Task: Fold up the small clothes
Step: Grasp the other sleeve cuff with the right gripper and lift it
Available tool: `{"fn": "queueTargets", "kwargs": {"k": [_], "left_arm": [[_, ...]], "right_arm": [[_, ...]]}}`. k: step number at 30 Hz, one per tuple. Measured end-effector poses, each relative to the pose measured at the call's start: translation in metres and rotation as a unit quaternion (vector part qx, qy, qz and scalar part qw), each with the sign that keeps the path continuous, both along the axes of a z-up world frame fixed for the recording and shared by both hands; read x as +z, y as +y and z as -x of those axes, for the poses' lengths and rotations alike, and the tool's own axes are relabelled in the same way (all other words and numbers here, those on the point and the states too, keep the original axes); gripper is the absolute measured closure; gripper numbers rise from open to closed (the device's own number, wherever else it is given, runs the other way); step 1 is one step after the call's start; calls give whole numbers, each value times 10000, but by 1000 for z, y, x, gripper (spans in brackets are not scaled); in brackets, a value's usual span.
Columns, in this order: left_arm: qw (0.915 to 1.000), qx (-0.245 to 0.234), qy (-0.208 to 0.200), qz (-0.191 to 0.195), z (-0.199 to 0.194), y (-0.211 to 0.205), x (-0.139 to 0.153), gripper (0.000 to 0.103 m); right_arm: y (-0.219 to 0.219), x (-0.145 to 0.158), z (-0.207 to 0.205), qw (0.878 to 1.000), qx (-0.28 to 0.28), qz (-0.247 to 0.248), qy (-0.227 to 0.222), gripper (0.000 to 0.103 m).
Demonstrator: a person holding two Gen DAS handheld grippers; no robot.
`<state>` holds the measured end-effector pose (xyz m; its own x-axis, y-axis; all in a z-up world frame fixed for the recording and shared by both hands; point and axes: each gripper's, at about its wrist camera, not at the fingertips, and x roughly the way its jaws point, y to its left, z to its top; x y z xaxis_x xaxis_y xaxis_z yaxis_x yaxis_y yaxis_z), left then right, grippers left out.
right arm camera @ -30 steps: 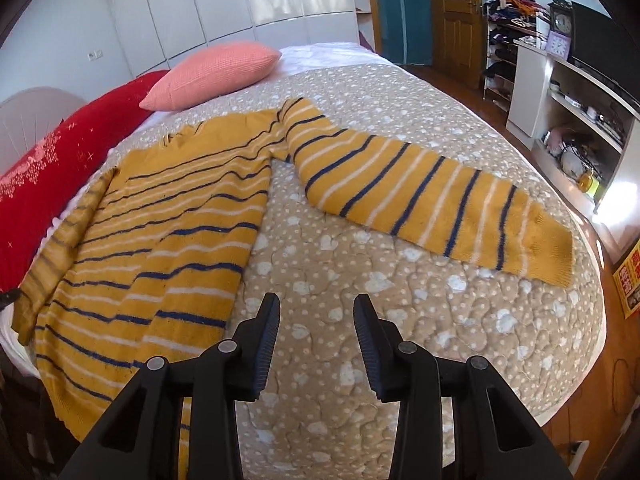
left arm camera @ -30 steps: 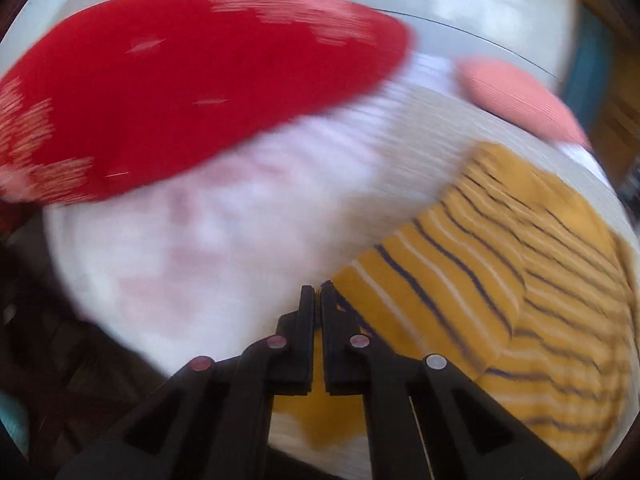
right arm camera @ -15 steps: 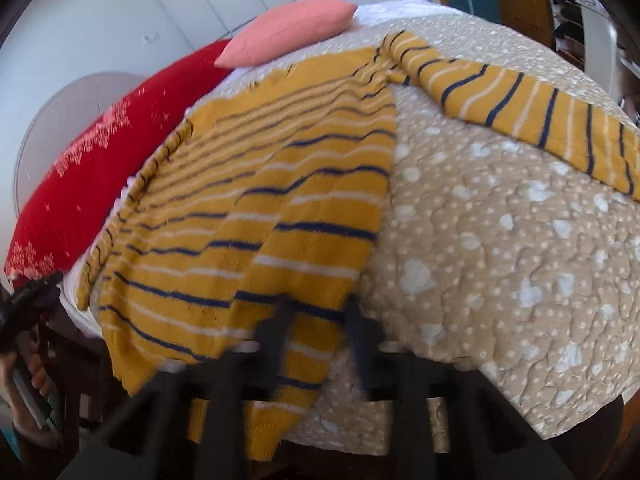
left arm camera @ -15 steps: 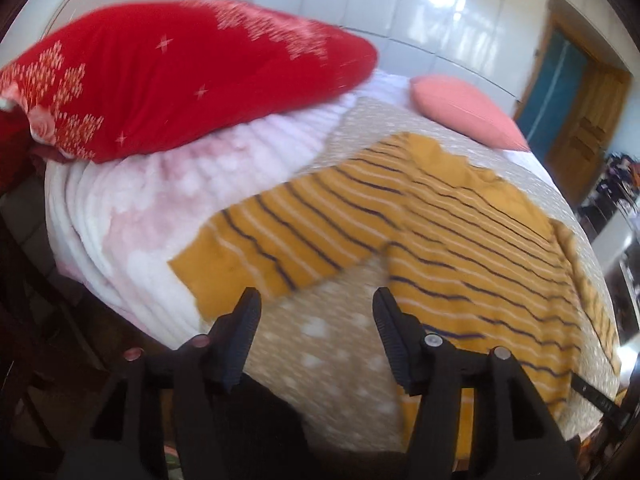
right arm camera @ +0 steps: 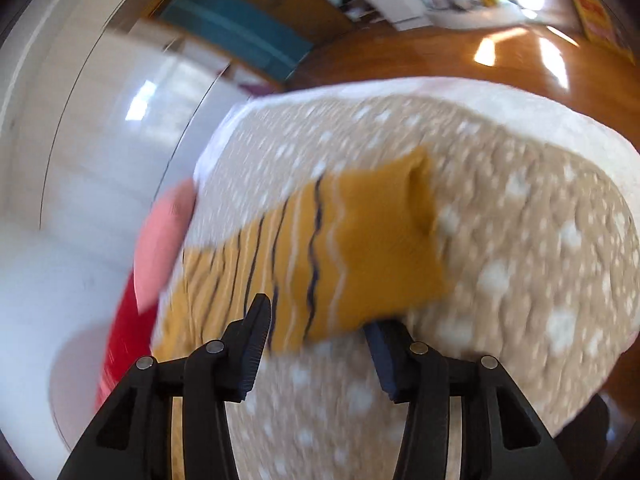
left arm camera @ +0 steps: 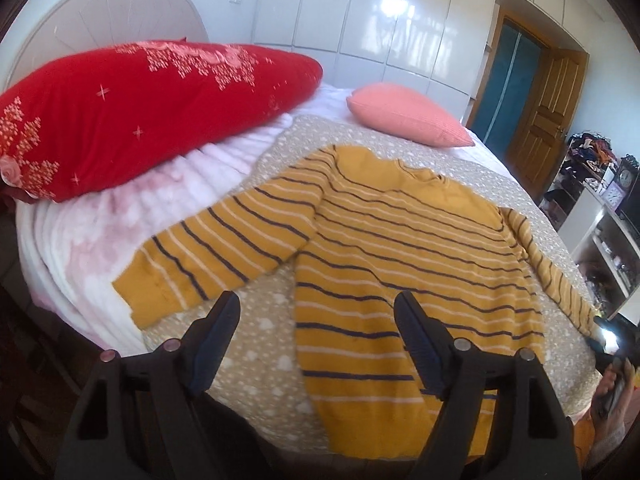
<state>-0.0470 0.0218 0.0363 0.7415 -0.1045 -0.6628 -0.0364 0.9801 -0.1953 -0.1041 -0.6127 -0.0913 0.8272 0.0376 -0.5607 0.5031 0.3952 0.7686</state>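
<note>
**Inspector A:** The striped sweater point(left arm camera: 404, 248) is lying flat on the dotted bedspread point(left arm camera: 256, 332), body spread out, neckline pointing toward the pink pillow point(left arm camera: 408, 120). The left gripper point(left arm camera: 316, 340) is hovering above the hem end with its jaws spread wide and nothing between them. One sleeve point(left arm camera: 224, 248) is stretching out to the left of that gripper, its cuff lying on the white blanket point(left arm camera: 96, 248) below the red pillow point(left arm camera: 140, 108).

**Inspector B:** And the other side?

**Inspector A:** The right gripper point(right arm camera: 316, 336) is sitting low at the far sleeve's cuff point(right arm camera: 380, 248). Its jaws are standing open. The cuff edge is lying over the tip of one finger, and the other finger is standing clear beside the fabric. I am reading no closed grip on the cloth. The view is blurred, so I cannot tell whether the fabric is resting on the finger or only passing in front of it.

**Inspector B:** Which relation is governing the next move?

**Inspector A:** The sleeve's long axis. In the right wrist view it is running away from the gripper toward the sweater's body, with the cuff as the nearest point. The right gripper is clearly the nearer one to that cuff; the left is well apart from it. In my judgement, a fold of this sleeve is calling for the right jaws to close on the cuff and carry it along that axis, inward over the body.

**Inspector B:** Task progress?

**Inspector A:** I am judging it early. Both sleeves are lying extended, and no fold is showing.
</note>
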Motion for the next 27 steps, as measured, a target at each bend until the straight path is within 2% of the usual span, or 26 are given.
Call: {"fn": "queueTargets", "kwargs": {"k": [3,6,9,13,17,20,22,24,27], "left_arm": [[10000,-3,29,33,2,-1,0,25],[9999,86,-105,-24,9,7,7,25],[9995,246,-216,-25,15,26,11,25],[9982,517,-287,45,25,51,10,24],[9969,688,-348,153,34,69,5,23],[9967,665,-406,240,38,80,-2,23],[9967,629,-435,279,41,88,-10,23],[9967,621,-408,311,42,95,-18,23],[9963,684,-279,446,41,113,-30,23]], "right_arm": [[-16,4,-12,9999,-33,59,148,94],[-35,27,-3,9982,-369,432,214,97],[-58,73,11,9908,-845,1017,285,97],[-41,129,-6,9862,-583,1543,137,97],[43,181,-91,9735,487,2234,-81,97],[130,199,-170,9548,1467,2580,-175,97],[199,196,-226,9385,2146,2699,-179,97],[277,187,-281,9170,2836,2801,-127,97],[376,152,-341,8871,3647,2829,24,97]]}}
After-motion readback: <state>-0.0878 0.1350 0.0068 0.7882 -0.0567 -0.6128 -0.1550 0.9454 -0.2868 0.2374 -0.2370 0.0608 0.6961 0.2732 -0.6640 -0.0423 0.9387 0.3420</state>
